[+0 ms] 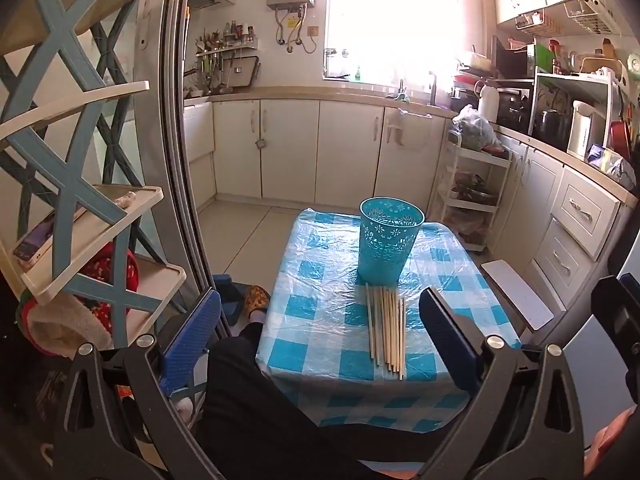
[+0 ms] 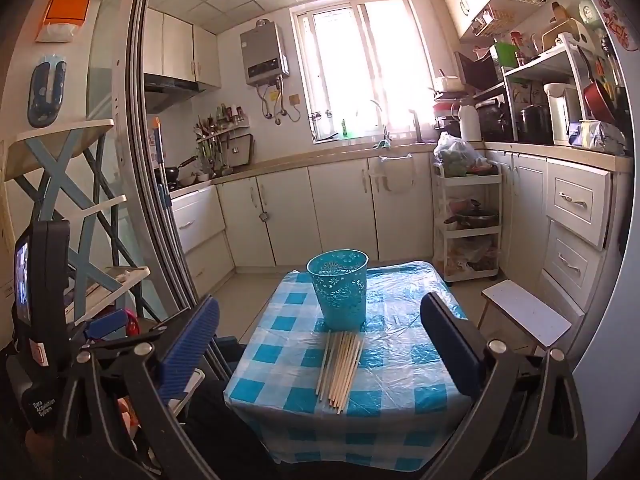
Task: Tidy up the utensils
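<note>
A bundle of several pale wooden chopsticks (image 1: 387, 326) (image 2: 340, 364) lies flat on the small table with the blue-and-white checked cloth (image 1: 320, 344) (image 2: 280, 360). Just behind them stands an upright turquoise cut-out cup (image 1: 390, 240) (image 2: 340, 288), empty as far as I can see. My left gripper (image 1: 320, 320) hovers wide open above the table's near edge, nothing between its blue pads. My right gripper (image 2: 320, 328) is also wide open and empty, held back from the chopsticks. The left gripper's body shows at the right wrist view's left edge.
A blue-and-cream shelf rack (image 1: 80, 200) stands close on the left beside a sliding-door frame. A small white stool (image 1: 516, 296) (image 2: 528, 312) sits right of the table. A white trolley (image 2: 468, 224) and kitchen cabinets line the back and right. A person's dark-clad leg (image 1: 260, 400) is below.
</note>
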Motion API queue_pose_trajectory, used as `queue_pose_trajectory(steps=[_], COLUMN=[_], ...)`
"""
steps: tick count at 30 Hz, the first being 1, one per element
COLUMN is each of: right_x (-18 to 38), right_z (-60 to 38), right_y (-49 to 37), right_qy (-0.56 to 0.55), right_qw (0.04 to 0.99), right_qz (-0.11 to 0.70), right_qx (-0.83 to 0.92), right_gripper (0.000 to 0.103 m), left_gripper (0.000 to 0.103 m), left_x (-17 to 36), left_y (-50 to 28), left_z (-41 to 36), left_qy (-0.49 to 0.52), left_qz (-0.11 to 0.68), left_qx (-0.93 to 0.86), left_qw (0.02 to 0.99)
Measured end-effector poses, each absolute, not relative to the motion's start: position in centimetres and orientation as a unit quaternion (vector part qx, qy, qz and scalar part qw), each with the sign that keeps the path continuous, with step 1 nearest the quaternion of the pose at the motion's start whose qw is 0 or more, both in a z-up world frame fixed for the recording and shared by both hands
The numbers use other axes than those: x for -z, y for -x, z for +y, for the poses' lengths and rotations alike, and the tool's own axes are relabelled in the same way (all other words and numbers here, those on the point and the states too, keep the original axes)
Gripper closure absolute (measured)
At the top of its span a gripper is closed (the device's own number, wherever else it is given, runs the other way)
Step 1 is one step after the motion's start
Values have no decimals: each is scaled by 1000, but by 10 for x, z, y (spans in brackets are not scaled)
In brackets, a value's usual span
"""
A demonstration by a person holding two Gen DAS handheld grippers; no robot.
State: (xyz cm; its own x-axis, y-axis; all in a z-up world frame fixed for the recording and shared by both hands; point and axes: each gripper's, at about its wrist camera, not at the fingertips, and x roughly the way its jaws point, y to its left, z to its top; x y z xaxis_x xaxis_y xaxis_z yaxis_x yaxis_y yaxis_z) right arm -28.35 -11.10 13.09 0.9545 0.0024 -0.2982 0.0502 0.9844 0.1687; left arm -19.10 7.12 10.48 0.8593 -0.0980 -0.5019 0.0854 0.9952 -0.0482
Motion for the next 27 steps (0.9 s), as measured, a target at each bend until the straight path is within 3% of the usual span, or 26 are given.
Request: queue_pose_trajectory(steps=[27], right_x=[-130], right_z=[-109], right_y=[288], right_qy=[-85], right_qw=[986], right_qz=[142], right_qx=[7], right_gripper=[6], left_gripper=[7], left_x=[-104], left_y=[192], left_z=[69], left_qy=[13], left_qz=[260], left_qx=[44], left_qw=[964])
